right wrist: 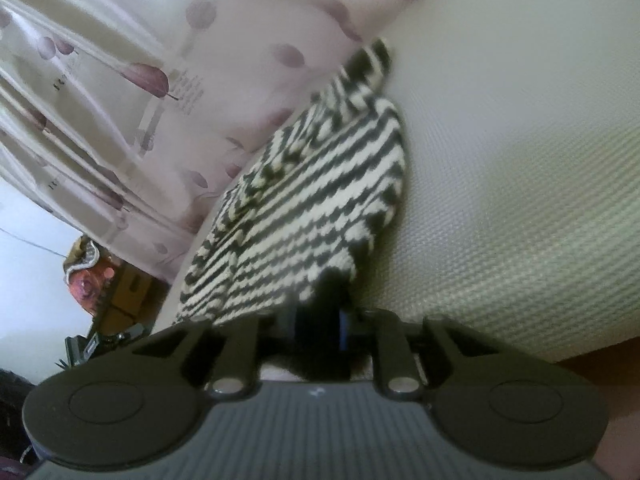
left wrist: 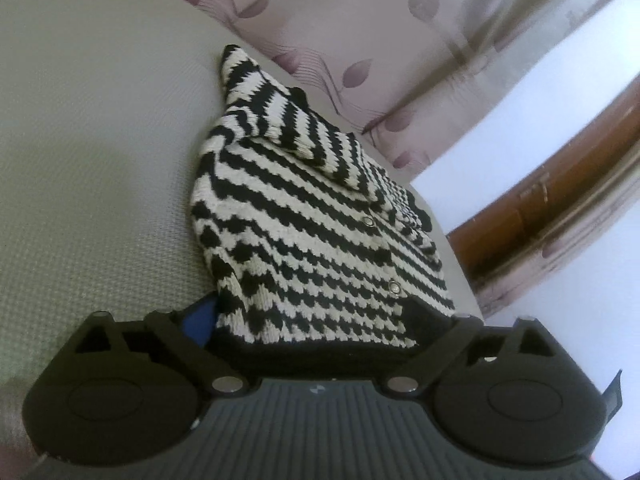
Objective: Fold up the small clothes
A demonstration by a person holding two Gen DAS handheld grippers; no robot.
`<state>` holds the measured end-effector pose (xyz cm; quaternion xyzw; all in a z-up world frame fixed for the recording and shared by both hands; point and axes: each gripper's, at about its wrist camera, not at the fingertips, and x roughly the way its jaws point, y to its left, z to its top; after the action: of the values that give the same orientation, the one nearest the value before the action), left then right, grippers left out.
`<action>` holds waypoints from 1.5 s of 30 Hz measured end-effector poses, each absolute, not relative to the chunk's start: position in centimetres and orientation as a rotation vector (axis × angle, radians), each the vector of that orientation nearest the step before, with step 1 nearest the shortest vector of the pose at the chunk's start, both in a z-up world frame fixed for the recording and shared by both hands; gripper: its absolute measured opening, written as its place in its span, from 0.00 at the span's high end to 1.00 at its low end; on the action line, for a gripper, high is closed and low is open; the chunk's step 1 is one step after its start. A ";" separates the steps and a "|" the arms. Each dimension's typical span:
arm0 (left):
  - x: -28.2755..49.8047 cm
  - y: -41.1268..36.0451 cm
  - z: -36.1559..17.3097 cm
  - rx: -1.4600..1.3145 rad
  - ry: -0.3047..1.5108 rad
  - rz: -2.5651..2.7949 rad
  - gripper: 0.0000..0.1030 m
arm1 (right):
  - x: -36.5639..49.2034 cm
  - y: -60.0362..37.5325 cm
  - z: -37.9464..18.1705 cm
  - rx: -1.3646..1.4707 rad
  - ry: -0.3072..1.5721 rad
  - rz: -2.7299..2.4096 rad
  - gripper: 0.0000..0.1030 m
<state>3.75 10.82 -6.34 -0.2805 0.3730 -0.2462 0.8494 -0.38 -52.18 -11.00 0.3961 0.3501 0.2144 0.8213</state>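
A small black-and-white striped knit cardigan (left wrist: 304,216) with metal snap buttons lies on a grey-white textured table (left wrist: 100,160). One sleeve is folded over its body. My left gripper (left wrist: 320,320) stands wide at the black hem, which lies between its jaws; a blue pad (left wrist: 200,320) shows at the left. In the right wrist view the cardigan (right wrist: 304,208) rises toward me, and my right gripper (right wrist: 320,328) is shut on its black hem edge.
A pale curtain with purple leaf print (left wrist: 360,20) hangs behind the table. A brown wooden frame (left wrist: 540,208) is at the right. An orange patterned object and dark clutter (right wrist: 92,280) sit below the table edge (right wrist: 520,160).
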 end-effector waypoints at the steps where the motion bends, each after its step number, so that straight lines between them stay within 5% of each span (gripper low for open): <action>1: 3.7 10.7 -6.4 -0.585 0.777 -0.514 0.22 | -0.3 -52.1 -11.1 0.854 0.740 0.460 0.83; 2: 3.6 10.7 -6.6 -0.571 0.769 -0.503 0.30 | -0.3 -52.0 -11.1 0.852 0.729 0.461 0.83; 4: 3.6 10.6 -7.1 -0.539 0.794 -0.482 0.88 | -0.6 -51.6 -11.0 0.821 0.715 0.453 0.84; 8: 3.1 10.8 -7.4 -0.550 0.772 -0.460 0.87 | -0.8 -51.2 -11.1 0.799 0.695 0.431 0.90; 28: 4.3 9.9 0.0 -0.679 0.487 -0.463 0.88 | 1.5 -52.4 -5.1 0.944 0.475 0.526 0.90; 45: 18.6 9.5 3.3 -0.708 0.392 -0.330 0.94 | 17.0 -54.8 -1.2 0.904 0.454 0.472 0.90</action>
<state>18.58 9.53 3.26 -0.3430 0.1900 -0.1596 0.9060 17.01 -54.79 -1.16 0.4287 0.2155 0.2238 0.8483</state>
